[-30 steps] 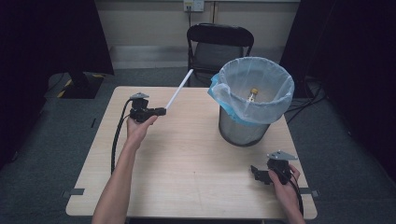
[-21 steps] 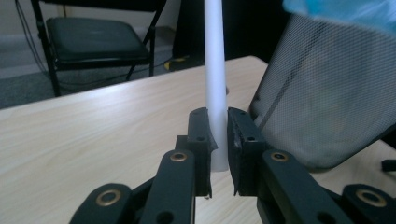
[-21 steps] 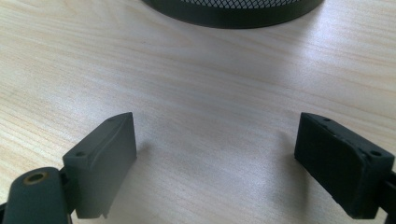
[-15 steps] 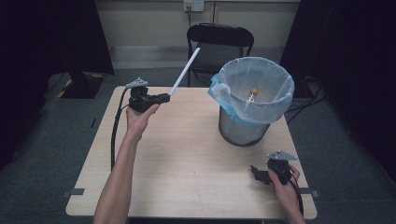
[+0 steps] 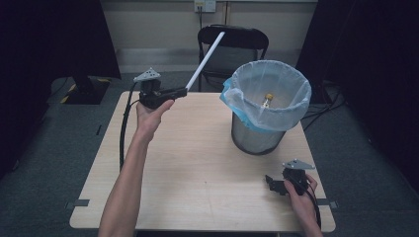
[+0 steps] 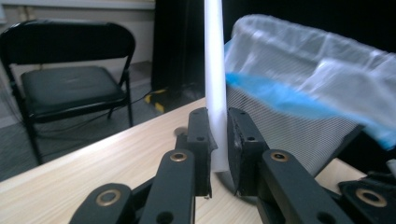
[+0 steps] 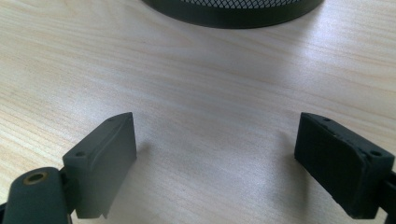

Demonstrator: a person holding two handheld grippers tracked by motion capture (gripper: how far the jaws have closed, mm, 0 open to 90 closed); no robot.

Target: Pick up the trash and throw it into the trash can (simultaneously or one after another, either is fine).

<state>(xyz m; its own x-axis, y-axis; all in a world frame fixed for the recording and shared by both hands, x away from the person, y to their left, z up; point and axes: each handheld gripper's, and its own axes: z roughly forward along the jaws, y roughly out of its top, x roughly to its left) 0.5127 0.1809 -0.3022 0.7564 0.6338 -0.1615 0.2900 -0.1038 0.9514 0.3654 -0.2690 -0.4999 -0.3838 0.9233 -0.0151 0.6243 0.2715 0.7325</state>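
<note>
A long white tube (image 5: 203, 61) slants up and to the right from my left gripper (image 5: 184, 91), which is shut on its lower end above the table's far left part. In the left gripper view the tube (image 6: 215, 70) stands upright between the two pads, with the left gripper (image 6: 218, 140) pinching it. A mesh bin (image 5: 267, 106) lined with a pale blue bag stands at the far right of the table, and a small yellowish object (image 5: 268, 98) lies inside. My right gripper (image 5: 269, 182) rests low at the near right, open, with nothing between its jaws (image 7: 217, 163).
The wooden table (image 5: 197, 168) has bare surface across its middle and near side. A black folding chair (image 5: 234, 42) stands behind the far edge. The bin's dark base (image 7: 233, 14) lies just ahead of the right gripper. A cable (image 5: 123, 128) hangs from the left gripper.
My left hand has lifted the tube higher, and the tube's free end has risen toward the chair back. The right gripper has stayed where it was.
</note>
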